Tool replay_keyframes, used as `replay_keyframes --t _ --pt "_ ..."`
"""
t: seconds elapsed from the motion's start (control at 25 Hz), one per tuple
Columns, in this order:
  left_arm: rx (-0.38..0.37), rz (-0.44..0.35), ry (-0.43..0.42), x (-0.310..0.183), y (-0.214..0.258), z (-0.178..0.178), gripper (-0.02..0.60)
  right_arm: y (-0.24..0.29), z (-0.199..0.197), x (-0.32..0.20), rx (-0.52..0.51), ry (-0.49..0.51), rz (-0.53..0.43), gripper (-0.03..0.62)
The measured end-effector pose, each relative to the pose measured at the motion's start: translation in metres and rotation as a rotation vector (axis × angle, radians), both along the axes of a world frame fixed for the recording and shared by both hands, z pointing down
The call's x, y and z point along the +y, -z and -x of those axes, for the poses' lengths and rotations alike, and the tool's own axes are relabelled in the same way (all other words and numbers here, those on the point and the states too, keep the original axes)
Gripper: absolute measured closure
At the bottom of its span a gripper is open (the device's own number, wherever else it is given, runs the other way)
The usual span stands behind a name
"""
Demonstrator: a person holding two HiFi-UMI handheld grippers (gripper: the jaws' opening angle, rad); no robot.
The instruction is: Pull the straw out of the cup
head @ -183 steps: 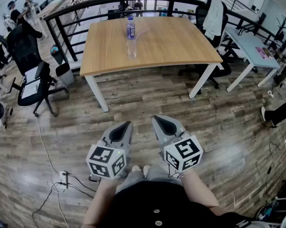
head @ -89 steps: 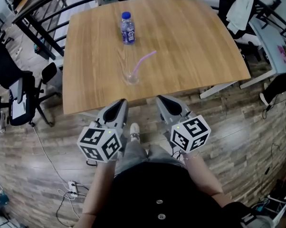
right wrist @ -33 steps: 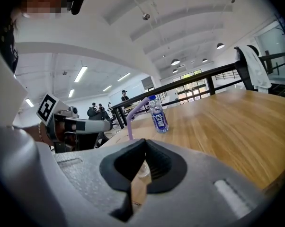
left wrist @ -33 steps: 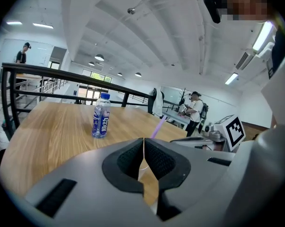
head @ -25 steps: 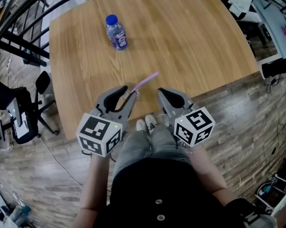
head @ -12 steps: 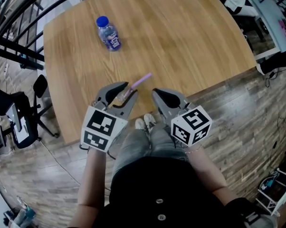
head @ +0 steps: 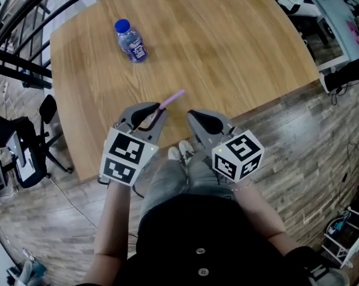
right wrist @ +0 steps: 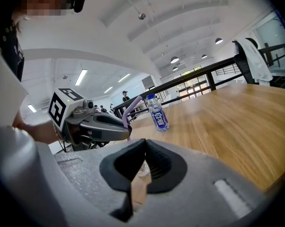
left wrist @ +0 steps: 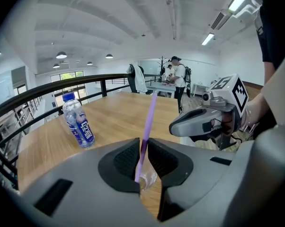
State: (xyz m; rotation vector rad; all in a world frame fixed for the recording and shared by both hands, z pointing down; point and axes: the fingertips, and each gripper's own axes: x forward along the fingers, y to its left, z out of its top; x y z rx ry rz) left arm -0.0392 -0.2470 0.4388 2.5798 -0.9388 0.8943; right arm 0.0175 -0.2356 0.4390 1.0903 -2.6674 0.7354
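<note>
Straw (left wrist: 147, 119): purple, leaning in clear cup (left wrist: 147, 178), near tabletop (head: 239, 46) front edge | your left gripper (left wrist: 143, 148): jaws just closing, now clamped on straw above cup | your right gripper (right wrist: 144, 145): jaws together, empty, beside cup | bottle (head: 130, 42): upright, well apart.

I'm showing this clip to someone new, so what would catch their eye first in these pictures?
The thin purple plastic straw stands out first, rising from a clear plastic cup near the front edge of the light wooden table. The left gripper, whose jaws have just been closing, pinches it. A clear water bottle with a blue cap stands farther back, to the left.
</note>
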Motion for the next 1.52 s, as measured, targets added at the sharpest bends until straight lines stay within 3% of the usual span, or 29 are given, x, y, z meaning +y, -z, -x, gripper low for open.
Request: replay_keyframes --t 0.2,0.44,1.08,1.28,1.52 --pt "0.0 -0.001 0.001 0.002 -0.001 0.0 0.537 0.001 -0.003 -0.002 0.001 -0.011 -0.004 0.595" --pt "0.05 -0.016 0.036 0.002 0.005 0.004 0.538 0.007 -0.002 -0.004 0.002 -0.011 -0.021 0.595" --pt "0.219 -0.192 0.206 -0.001 0.063 0.044 0.54 0.028 0.007 -0.007 -0.016 -0.002 -0.061 0.595" --pt "0.298 -0.224 0.227 0.006 0.08 0.056 0.54 0.035 0.017 -0.006 -0.016 0.018 -0.078 0.595" --pt "0.46 -0.239 0.276 0.012 0.108 0.068 0.54 0.041 0.029 0.0 -0.021 0.054 -0.081 0.595"
